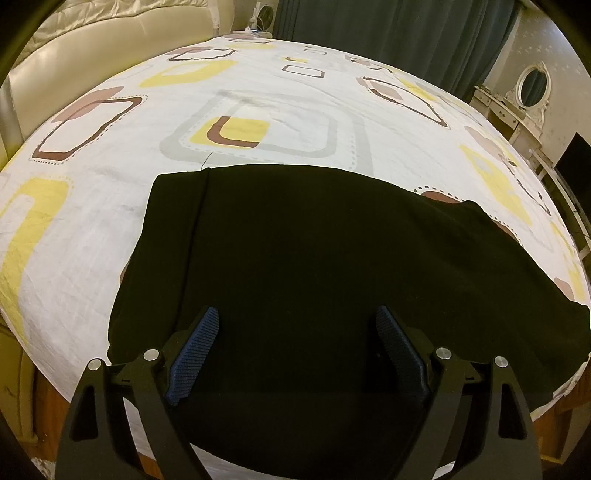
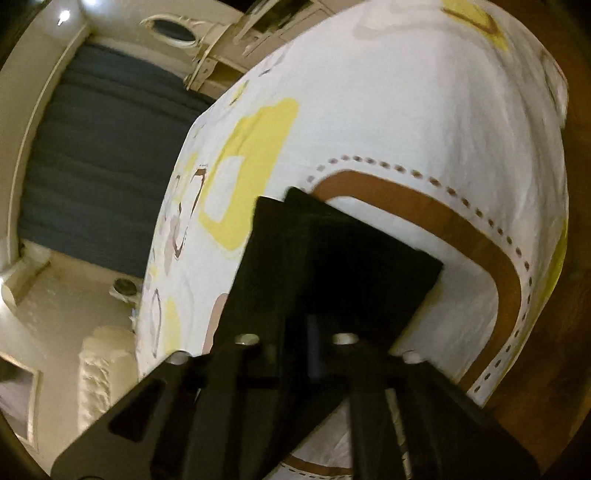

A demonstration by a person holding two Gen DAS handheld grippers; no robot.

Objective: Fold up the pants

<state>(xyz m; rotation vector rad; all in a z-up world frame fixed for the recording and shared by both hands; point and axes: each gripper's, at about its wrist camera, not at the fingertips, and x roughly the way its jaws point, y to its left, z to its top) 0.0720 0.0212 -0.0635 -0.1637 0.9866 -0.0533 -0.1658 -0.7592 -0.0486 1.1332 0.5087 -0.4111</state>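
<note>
Black pants [image 1: 314, 258] lie spread on the patterned bed sheet [image 1: 110, 206], filling the near middle of the left wrist view. My left gripper [image 1: 297, 332] hovers over their near part, jaws wide open and empty, blue pads [image 1: 194, 354] apart. In the right wrist view my right gripper [image 2: 314, 332] is shut on an end of the black pants [image 2: 332, 266] and holds it lifted, the cloth hanging over the fingers and hiding the fingertips. That view is tilted, with the sheet [image 2: 406, 110] beyond.
A cream padded headboard [image 1: 110, 22] stands at the far left of the bed. Dark curtains [image 1: 388, 29] hang behind. A white dresser with an oval mirror [image 1: 532, 85] stands at the right. The wooden bed frame [image 1: 554, 424] shows at the near edge.
</note>
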